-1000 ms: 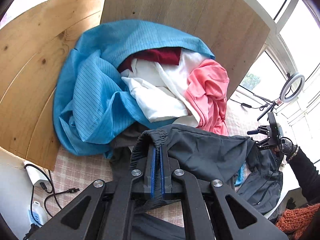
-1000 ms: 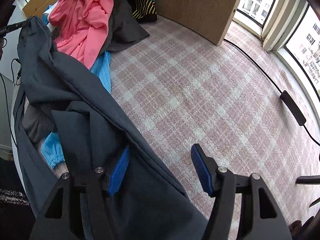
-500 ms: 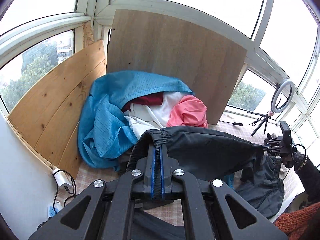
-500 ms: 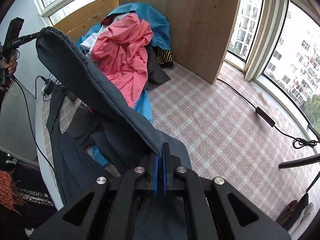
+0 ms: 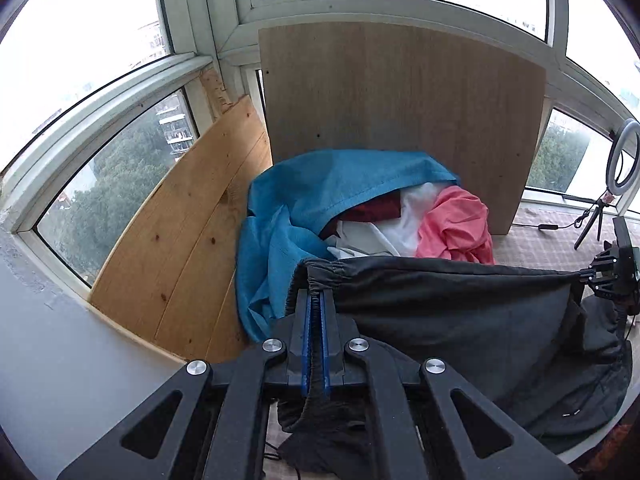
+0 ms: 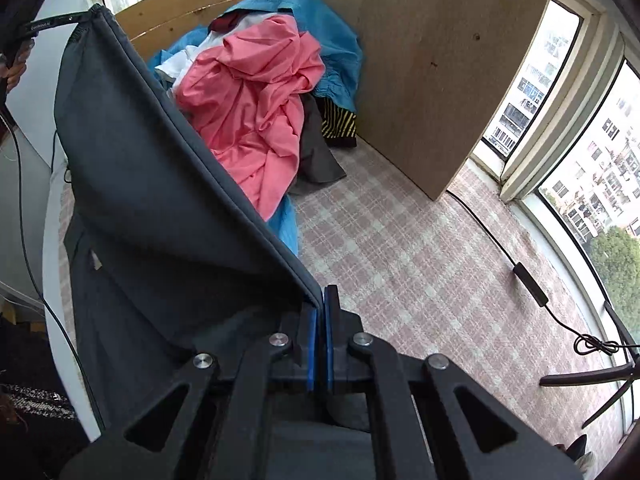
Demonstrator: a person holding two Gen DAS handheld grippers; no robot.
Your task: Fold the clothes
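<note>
A dark grey garment [image 5: 460,304] with an elastic waistband hangs stretched in the air between both grippers. My left gripper [image 5: 315,300] is shut on one end of the waistband. At the far right of the left wrist view the right gripper [image 5: 588,276] holds the other end. In the right wrist view my right gripper [image 6: 320,300] is shut on the garment's edge [image 6: 160,184], and the cloth runs taut up to the left gripper [image 6: 86,16] at the upper left. The rest of the garment droops below.
A pile of clothes lies behind: a blue sheet [image 5: 320,188], a pink garment [image 6: 256,104], white and dark red pieces. Wooden boards [image 5: 400,120] lean against the windows. A pink checked cloth [image 6: 400,240] covers the table, with a cable [image 6: 528,288] and a ring light [image 5: 620,152].
The right gripper shut on the grey garment's edge. Both grippers rose and tilted up, lifting the garment and pulling its waistband taut; windows came into view.
</note>
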